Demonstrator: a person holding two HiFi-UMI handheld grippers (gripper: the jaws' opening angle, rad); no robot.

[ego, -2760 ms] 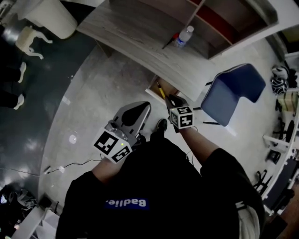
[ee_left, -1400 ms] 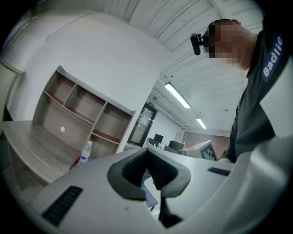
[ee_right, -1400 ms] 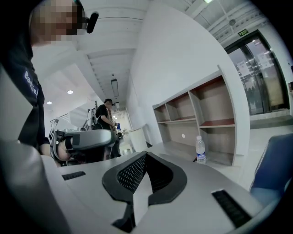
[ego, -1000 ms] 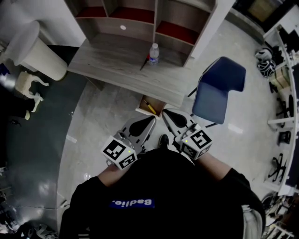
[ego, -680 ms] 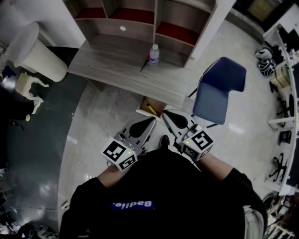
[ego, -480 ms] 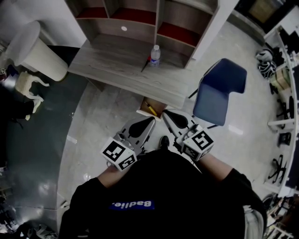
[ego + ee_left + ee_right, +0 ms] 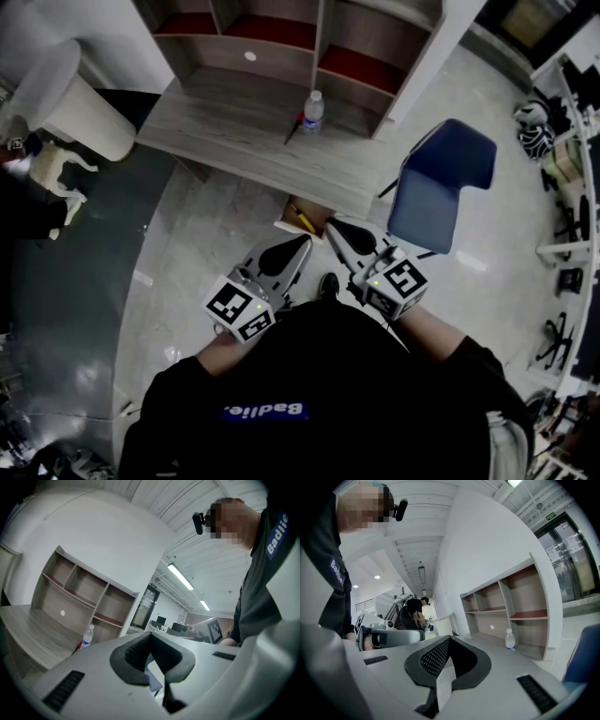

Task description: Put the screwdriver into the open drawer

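- Right claw (image 7: 335, 227) is now sitting pulled back close to the person's body. Earlier it was reaching out over the drawer (image 7: 284, 225), with the screwdriver (image 7: 302, 219) at its tip. Over the last second nothing is shifting.
- Screwdriver, with its yellow shaft showing, is lying at a slant inside the open drawer, apart from both claws.
- Drawer is standing pulled out under the near edge of the desk (image 7: 225, 131), just beyond the two claw tips.
- Right claw is sitting clenched, with its tips meeting and nothing between the pads.
- Left claw (image 7: 302, 242) is likewise clenched and carrying nothing. It is pointing the same way beside the right claw, with the two tips near each other but not touching.
- Marker cubes are riding at the rear of each claw, close against the person's dark top.
- Water bottle (image 7: 313, 111) is standing upright on the desk, just in front of the shelf unit (image 7: 319, 37).
- Blue chair (image 7: 441, 187) is standing on the pale floor (image 7: 216, 234) to the right of the drawer, near the desk's end.
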